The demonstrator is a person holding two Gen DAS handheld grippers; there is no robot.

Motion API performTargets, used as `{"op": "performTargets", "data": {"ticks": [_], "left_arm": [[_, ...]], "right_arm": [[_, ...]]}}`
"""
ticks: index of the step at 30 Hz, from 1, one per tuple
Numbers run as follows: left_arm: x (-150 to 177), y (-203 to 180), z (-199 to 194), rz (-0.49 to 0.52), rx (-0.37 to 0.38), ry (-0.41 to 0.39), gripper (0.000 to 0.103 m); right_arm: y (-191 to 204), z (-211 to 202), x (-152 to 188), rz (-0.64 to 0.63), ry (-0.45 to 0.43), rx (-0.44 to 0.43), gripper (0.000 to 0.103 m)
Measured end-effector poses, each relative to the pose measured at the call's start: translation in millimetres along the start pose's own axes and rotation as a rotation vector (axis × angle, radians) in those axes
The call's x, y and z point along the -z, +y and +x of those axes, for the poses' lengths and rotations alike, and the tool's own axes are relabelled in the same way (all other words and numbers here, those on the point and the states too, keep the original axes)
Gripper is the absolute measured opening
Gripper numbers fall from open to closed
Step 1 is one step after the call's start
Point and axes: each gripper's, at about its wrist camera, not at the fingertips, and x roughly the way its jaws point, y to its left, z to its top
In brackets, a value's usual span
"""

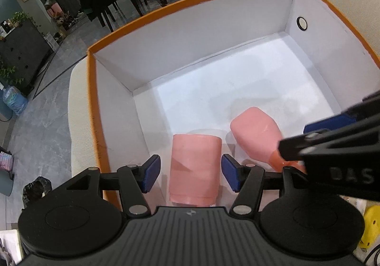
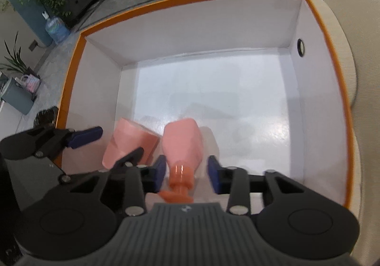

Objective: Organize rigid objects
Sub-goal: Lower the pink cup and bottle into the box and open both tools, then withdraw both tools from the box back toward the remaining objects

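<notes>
Over the box (image 1: 197, 28), both tongs spread

The left wrist camera looked down and forward from just above the box's (image 1: 190, 5) near edge, close in, facing the far wall and far-left corner. The right wrist camera sat beside it to the right, equally close, aimed at the same far wall and white floor. Both views shared the box interior, the round hole (image 1: 301, 23) in the right wall, the pink cup (image 1: 194, 166) and the pink goblet (image 2: 182, 142). Each camera caught the other gripper too: the right gripper (image 1: 337, 147) at the left view's right edge, the left gripper (image 2: 114, 145) at the right view's left edge.
</notes>
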Motion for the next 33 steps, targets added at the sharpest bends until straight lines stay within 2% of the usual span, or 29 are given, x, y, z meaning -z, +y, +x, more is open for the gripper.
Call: {"op": "performTargets", "data": {"ticks": [1, 6, 15, 19, 24, 33], "left_arm": [[1.1, 1.0, -1.2, 0.006, -0.007, -0.002, 0.07], [5.4, 10.8, -6.3, -0.008, -0.026, -0.007, 0.07], [11.1, 13.9, -9.9, 0.006, -0.029, -0.004, 0.067], [11.3, 15.2, -12.3, -0.003, -0.023, -0.009, 0.067], [12.0, 15.4, -18.4, -0.006, -0.024, -0.018, 0.07], [14.0, 21.6, -52.6, -0.037, -0.015, -0.077, 0.071]], "right_arm": [[1.0, -1.6, 1.2, -0.002, 0.008, -0.003, 0.023], [7.6, -7.1, 6.1, -0.031, 0.023, 0.025, 0.022], [9.3, 35.0, 5.1, -0.025, 0.076, 0.03, 0.017], [8.1, 45.2, 6.9, -0.019, 0.082, 0.03, 0.018], [3.5, 25.0, 7.0, 0.017, 0.033, 0.001, 0.021], [18.2, -36.0, 8.3, -0.036, -0.065, 0.019, 0.026]]}}
